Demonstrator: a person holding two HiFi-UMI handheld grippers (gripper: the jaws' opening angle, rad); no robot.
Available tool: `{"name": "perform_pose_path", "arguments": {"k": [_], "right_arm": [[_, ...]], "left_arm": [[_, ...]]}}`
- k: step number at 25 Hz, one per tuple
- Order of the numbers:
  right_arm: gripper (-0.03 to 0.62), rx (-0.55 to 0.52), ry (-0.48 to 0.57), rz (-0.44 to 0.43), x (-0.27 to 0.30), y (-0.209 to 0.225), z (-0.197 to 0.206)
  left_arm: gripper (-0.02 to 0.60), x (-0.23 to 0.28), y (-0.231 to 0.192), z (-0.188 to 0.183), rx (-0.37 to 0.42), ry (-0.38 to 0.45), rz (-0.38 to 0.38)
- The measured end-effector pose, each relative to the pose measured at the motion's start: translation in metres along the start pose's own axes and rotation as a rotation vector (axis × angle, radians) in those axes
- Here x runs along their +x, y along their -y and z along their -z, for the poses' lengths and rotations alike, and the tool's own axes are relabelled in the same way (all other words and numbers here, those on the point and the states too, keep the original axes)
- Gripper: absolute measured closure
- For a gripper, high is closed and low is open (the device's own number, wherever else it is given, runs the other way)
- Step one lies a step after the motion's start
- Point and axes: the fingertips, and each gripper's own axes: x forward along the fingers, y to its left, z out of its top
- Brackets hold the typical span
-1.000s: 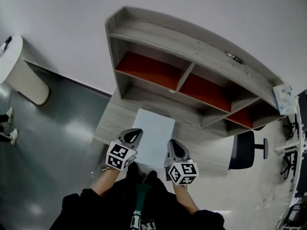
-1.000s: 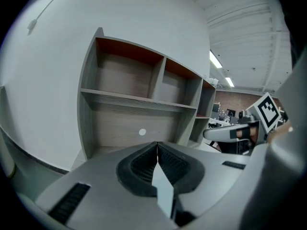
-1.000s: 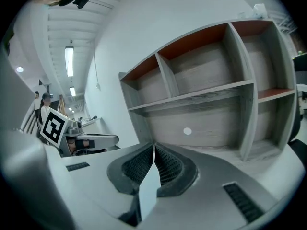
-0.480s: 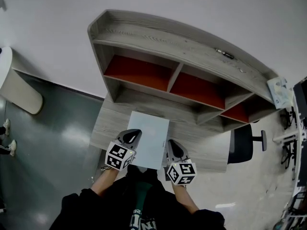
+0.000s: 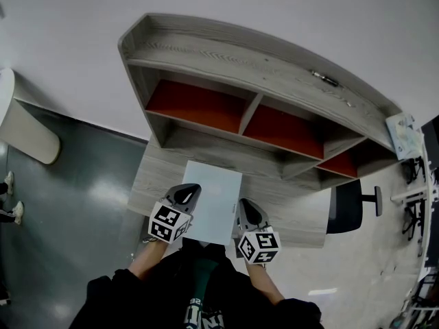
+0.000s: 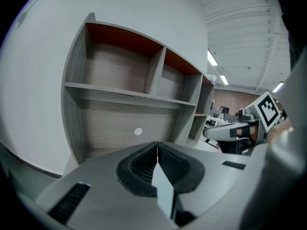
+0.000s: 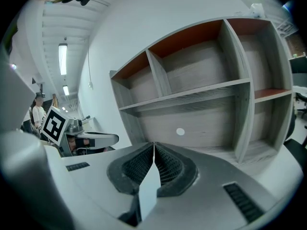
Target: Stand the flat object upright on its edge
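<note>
Flat panel (image 5: 214, 199): pale, thin, rectangular, plain face, no print visible. Prob. light and fairly stiff, as it shows no sag between the two grips. Face looks smooth, so it could slip. Best held at the near edge, one grip per side, as now. It's over the grey wood worktop (image 5: 156, 178), in front of the shelf unit (image 5: 240, 81); can't tell if the far edge touches. Left tool (image 5: 185, 195) and right tool (image 5: 245, 212) are each pinched tight on that near edge.
</note>
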Motion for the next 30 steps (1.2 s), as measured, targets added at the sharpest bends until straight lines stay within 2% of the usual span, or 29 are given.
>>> {"name": "perform_pose_path", "arguments": {"k": [7, 8, 10, 13, 14, 16, 21, 23, 30], "right_arm": [[0.557, -0.008, -0.006, -0.015, 0.003, 0.000, 0.003], [0.557, -0.007, -0.009, -0.018, 0.004, 0.000, 0.004], [0.557, -0.003, -0.015, -0.022, 0.005, 0.001, 0.006], [0.554, 0.004, -0.019, -0.028, 0.005, 0.004, 0.007], [0.544, 0.008, -0.020, -0.035, 0.006, 0.004, 0.008], [0.472, 0.015, -0.021, -0.050, 0.007, 0.005, 0.009], [0.405, 0.012, -0.026, -0.063, 0.008, 0.009, 0.012], [0.390, 0.009, -0.019, -0.068, 0.008, 0.011, 0.012], [0.384, 0.014, -0.025, -0.062, 0.010, 0.015, 0.014]], "left_arm": [[0.566, 0.003, 0.002, 0.004, -0.025, -0.009, 0.057], [0.555, 0.005, 0.002, 0.004, -0.029, -0.009, 0.063], [0.489, 0.006, 0.001, 0.004, -0.037, -0.009, 0.069], [0.443, 0.008, 0.000, 0.004, -0.043, -0.009, 0.070], [0.421, 0.008, -0.001, 0.004, -0.048, -0.009, 0.070], [0.392, 0.009, -0.002, 0.006, -0.058, -0.015, 0.071], [0.316, 0.010, -0.002, 0.010, -0.097, -0.016, 0.090], [0.297, 0.010, -0.004, 0.009, -0.117, -0.013, 0.095], [0.278, 0.011, -0.011, 0.017, -0.111, -0.044, 0.085]]}}
